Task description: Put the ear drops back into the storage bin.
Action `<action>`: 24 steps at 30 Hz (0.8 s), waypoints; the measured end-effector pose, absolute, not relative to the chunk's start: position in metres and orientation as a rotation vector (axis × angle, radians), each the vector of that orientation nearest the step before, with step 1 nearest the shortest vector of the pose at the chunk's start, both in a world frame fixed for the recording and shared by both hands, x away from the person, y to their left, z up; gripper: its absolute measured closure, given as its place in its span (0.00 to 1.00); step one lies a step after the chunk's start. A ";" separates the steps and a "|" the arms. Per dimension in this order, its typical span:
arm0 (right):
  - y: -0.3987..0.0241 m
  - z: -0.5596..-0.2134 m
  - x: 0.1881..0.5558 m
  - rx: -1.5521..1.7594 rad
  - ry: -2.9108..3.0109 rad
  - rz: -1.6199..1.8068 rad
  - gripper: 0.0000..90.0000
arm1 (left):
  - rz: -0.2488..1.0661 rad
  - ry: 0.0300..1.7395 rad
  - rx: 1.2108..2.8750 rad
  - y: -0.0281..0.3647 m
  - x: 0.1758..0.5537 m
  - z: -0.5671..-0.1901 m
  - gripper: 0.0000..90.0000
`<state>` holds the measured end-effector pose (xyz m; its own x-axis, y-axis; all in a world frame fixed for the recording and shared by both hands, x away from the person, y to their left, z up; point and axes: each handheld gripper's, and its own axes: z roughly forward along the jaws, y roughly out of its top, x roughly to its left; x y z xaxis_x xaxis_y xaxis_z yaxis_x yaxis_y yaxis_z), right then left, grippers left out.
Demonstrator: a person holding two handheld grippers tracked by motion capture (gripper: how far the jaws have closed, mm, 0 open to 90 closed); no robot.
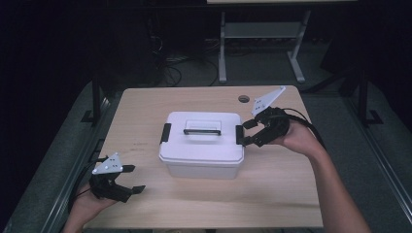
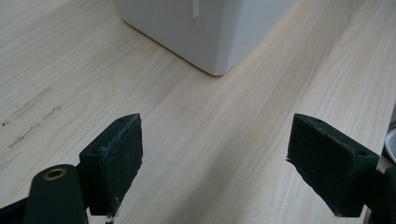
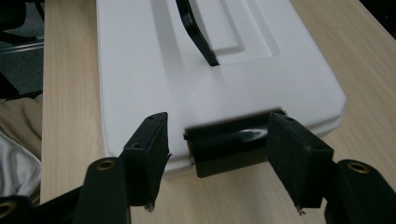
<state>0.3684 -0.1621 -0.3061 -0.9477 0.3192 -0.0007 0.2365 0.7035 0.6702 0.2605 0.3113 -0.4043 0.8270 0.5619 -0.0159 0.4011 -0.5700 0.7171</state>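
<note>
1. Counter (image 1: 145,107): light wood top, rounded corners, one round cable hole (image 1: 244,99) near far right corner.
2. Storage box (image 1: 201,145): white plastic, upright, at centre of counter, a little nearer far edge than near edge. Lid (image 3: 140,70) seated on top, with recessed panel around the handle.
3. Carry handle (image 1: 202,131): black, lying across middle of lid, parallel to near edge of counter.
4. Left latch (image 1: 165,133): black, on box end facing left edge of counter, flat against box.
5. Right latch (image 3: 229,147): black, glossy, on box end facing right edge of counter, hanging over lid rim.
6. Right claw (image 1: 248,132): held level from right edge side, grey three-cornered plate on top. Jaws spread wider than right latch, one on each side of it. In right gripper view, a gap visible between left pad and latch; right pad overlapping latch end, contact not determinable. Nothing gripped.
7. Left claw (image 1: 134,178): near left corner of near edge, low over counter, well apart from box, pointing toward box corner. Jaws spread wide, bare counter between them, nothing held.
8. Left claw pads (image 2: 119,163): dark, flat, slightly frayed at lower edges.
</note>
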 end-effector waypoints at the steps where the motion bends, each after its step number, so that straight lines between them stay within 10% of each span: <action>1: -0.164 -0.306 0.368 0.463 2.790 1.080 0.42 | 0.277 0.699 2.254 0.312 0.261 -0.404 0.20; 24: -0.199 -0.318 0.356 0.552 2.755 1.090 0.38 | 0.282 0.694 2.256 0.310 0.260 -0.403 0.20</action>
